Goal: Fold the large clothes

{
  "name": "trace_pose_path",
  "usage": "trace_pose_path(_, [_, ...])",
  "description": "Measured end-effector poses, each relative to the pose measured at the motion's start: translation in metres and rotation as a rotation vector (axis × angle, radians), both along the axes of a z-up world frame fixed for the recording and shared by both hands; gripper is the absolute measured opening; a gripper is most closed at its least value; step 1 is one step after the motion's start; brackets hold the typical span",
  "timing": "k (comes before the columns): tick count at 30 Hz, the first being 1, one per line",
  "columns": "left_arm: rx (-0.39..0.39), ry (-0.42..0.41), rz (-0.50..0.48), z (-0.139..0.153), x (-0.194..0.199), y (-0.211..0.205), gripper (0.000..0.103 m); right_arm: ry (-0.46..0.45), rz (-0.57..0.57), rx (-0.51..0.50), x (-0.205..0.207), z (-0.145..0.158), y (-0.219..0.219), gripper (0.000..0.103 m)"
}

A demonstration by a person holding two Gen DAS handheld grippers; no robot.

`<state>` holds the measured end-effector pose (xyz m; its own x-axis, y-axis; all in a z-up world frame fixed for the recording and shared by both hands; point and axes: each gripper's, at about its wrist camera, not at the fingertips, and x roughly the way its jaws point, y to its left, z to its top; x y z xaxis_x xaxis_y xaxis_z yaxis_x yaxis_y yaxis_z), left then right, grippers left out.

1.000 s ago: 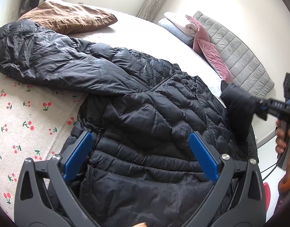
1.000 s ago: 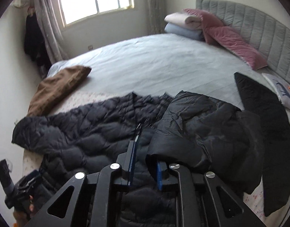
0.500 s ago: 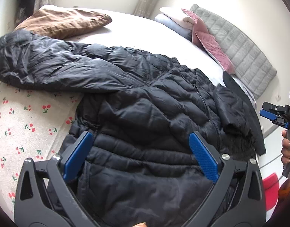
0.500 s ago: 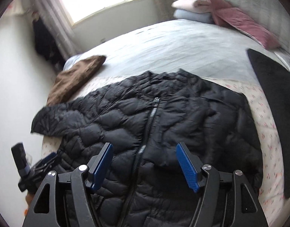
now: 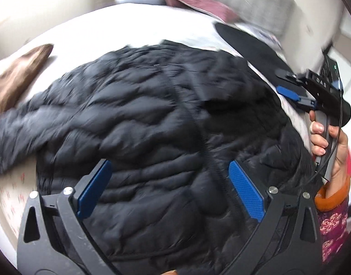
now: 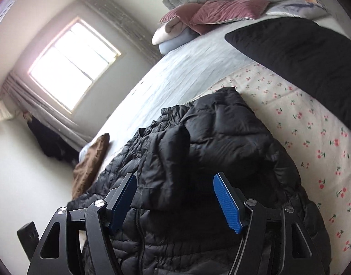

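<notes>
From the left wrist, the left tongs are hanging wide apart and empty over the black puffer jacket, which is lying zipped, front up, on the bed. At the right edge a hand is carrying the right tongs, now released.

From the right wrist, the right tongs are gaping with nothing pinched; a second ago they were clenched on the sleeve. That sleeve is now lying folded across the jacket chest, so one side looks done and the far sleeve is probably next.
</notes>
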<state>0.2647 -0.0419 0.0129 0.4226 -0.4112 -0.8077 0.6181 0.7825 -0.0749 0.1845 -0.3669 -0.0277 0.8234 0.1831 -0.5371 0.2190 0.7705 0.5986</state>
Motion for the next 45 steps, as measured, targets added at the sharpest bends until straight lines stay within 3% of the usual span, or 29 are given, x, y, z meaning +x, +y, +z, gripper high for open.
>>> trace_pose_path(5, [0.105, -0.083, -0.097, -0.006, 0.002, -0.073, 0.102, 0.013, -0.009, 0.102, 0.001, -0.019, -0.019, 0.07])
trace_pose_path(10, [0.109, -0.11, -0.174, -0.02, 0.003, -0.138, 0.102, -0.002, -0.006, 0.104, -0.002, -0.019, -0.03, 0.07])
trace_pose_path(14, [0.171, -0.187, -0.19, -0.036, 0.009, -0.181, 0.1, -0.002, -0.008, 0.139, -0.005, -0.024, -0.037, 0.07])
trace_pose_path(15, [0.177, -0.203, -0.187, -0.039, 0.012, -0.189, 0.093, 0.001, -0.001, 0.137, -0.006, -0.024, -0.036, 0.07])
trace_pose_path(17, [0.166, -0.211, -0.173, -0.041, 0.017, -0.196, 0.068, 0.014, 0.004, 0.104, -0.008, -0.025, -0.034, 0.07])
trace_pose_path(18, [0.138, -0.197, -0.161, -0.039, 0.022, -0.197, 0.043, 0.025, -0.006, 0.072, -0.01, -0.024, -0.034, 0.07])
trace_pose_path(19, [0.108, -0.175, -0.149, -0.037, 0.026, -0.195, 0.025, 0.03, -0.017, 0.055, -0.011, -0.023, -0.035, 0.07])
trace_pose_path(22, [-0.017, -0.145, -0.077, -0.019, 0.035, -0.171, 0.013, 0.003, -0.039, 0.096, -0.016, -0.024, -0.044, 0.07])
trace_pose_path(27, [-0.112, -0.203, 0.141, 0.013, 0.051, -0.1, 0.012, 0.001, -0.055, 0.127, -0.018, -0.028, -0.049, 0.07])
trace_pose_path(30, [-0.107, -0.156, 0.257, 0.013, 0.068, -0.058, 0.013, 0.0, -0.045, 0.126, -0.016, -0.026, -0.046, 0.07])
trace_pose_path(31, [-0.1, -0.127, 0.259, 0.009, 0.071, -0.053, 0.019, 0.0, -0.043, 0.125, -0.015, -0.026, -0.044, 0.071])
trace_pose_path(32, [-0.085, -0.102, 0.251, 0.006, 0.071, -0.052, 0.027, 0.001, -0.041, 0.125, -0.014, -0.026, -0.043, 0.071])
trace_pose_path(34, [-0.067, -0.085, 0.208, 0.001, 0.061, -0.061, 0.067, 0.002, -0.039, 0.126, -0.011, -0.025, -0.041, 0.071])
trace_pose_path(36, [-0.055, -0.12, 0.135, 0.001, 0.045, -0.082, 0.079, 0.004, -0.039, 0.131, -0.011, -0.026, -0.04, 0.071])
trace_pose_path(41, [0.003, -0.152, -0.013, -0.007, 0.023, -0.154, 0.081, 0.002, -0.038, 0.138, -0.012, -0.026, -0.041, 0.071])
trace_pose_path(45, [0.043, -0.138, -0.047, -0.02, 0.026, -0.198, 0.081, -0.001, -0.04, 0.155, -0.013, -0.028, -0.045, 0.071])
